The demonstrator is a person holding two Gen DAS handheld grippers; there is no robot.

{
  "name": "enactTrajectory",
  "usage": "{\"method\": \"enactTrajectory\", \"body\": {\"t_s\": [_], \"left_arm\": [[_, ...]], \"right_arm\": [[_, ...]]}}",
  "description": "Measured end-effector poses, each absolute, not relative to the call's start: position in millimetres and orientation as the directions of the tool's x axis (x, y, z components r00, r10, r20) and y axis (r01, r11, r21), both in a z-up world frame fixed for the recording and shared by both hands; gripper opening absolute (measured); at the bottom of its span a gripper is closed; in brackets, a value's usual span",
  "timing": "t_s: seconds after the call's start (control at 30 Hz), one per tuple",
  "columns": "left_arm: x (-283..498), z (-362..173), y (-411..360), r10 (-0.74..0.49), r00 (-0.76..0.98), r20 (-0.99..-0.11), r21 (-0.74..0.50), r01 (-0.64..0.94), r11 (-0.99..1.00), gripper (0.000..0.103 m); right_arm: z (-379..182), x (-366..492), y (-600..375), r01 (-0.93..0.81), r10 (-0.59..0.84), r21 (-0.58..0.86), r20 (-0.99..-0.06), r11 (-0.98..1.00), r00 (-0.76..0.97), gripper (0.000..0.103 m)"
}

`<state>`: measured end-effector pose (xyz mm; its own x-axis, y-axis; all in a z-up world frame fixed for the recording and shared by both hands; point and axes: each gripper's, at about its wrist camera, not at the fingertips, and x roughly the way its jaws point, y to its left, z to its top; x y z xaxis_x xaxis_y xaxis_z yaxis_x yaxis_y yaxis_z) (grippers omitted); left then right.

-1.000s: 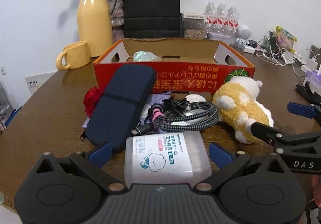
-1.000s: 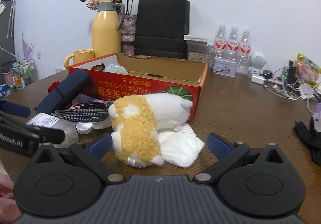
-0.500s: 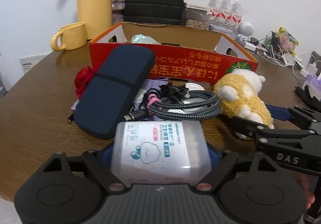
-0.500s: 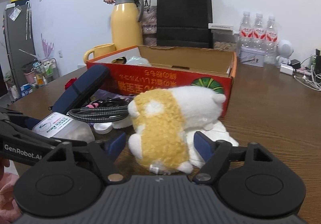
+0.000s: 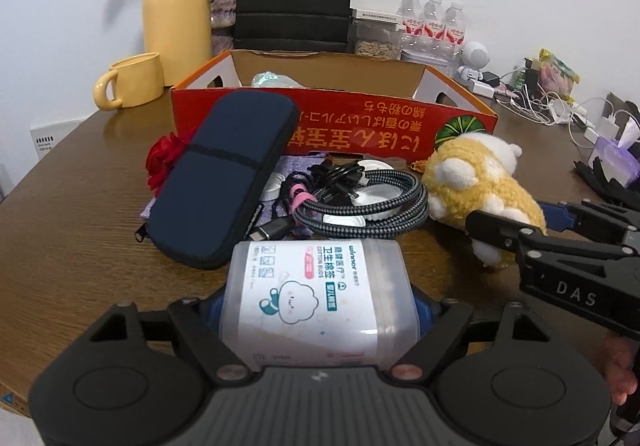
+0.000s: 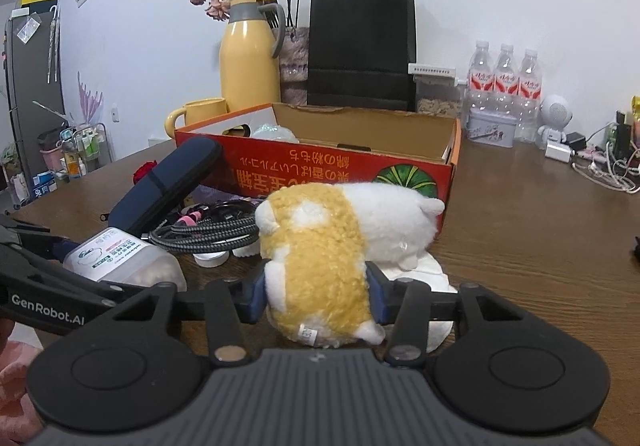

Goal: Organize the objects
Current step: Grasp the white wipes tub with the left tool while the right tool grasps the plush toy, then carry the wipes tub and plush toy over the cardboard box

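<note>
Grasping is under way: cotton-bud tub (image 5: 318, 296) is clamped by left gripper (image 5: 318, 310), plush toy (image 6: 320, 266) by just-closing right gripper (image 6: 316, 296); lifting toward centre-frame red box (image 5: 336, 122) seems next.

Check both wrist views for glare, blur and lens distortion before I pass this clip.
Left wrist view: strong fisheye bending with dark corners; a soft highlight on the cotton swab box, label readable. Right wrist view: same curvature; plush toy sharp, slight blur around the yellow thermos; even indoor light, soft shadows.
</note>
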<state>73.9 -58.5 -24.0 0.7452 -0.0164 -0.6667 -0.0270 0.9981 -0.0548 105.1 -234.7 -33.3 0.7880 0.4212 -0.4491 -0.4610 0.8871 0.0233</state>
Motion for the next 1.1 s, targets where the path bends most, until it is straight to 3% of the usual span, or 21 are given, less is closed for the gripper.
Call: {"method": "enactTrajectory", "body": {"t_s": [0.6,1.1], "left_arm": [[54,3,-38,-0.028,0.812,-0.584,-0.056,-0.006,0.998,0.081],[106,57,-26,-0.047,0.888,-0.456,-0.08,0.011,0.997,0.082]], "right_arm": [[-9,86,-227,-0.432,0.386,-0.039,-0.379,0.901,0.841,0.048],[25,111,-199,-0.397,0.358,-0.065,-0.316,0.916,0.879,0.048]]}}
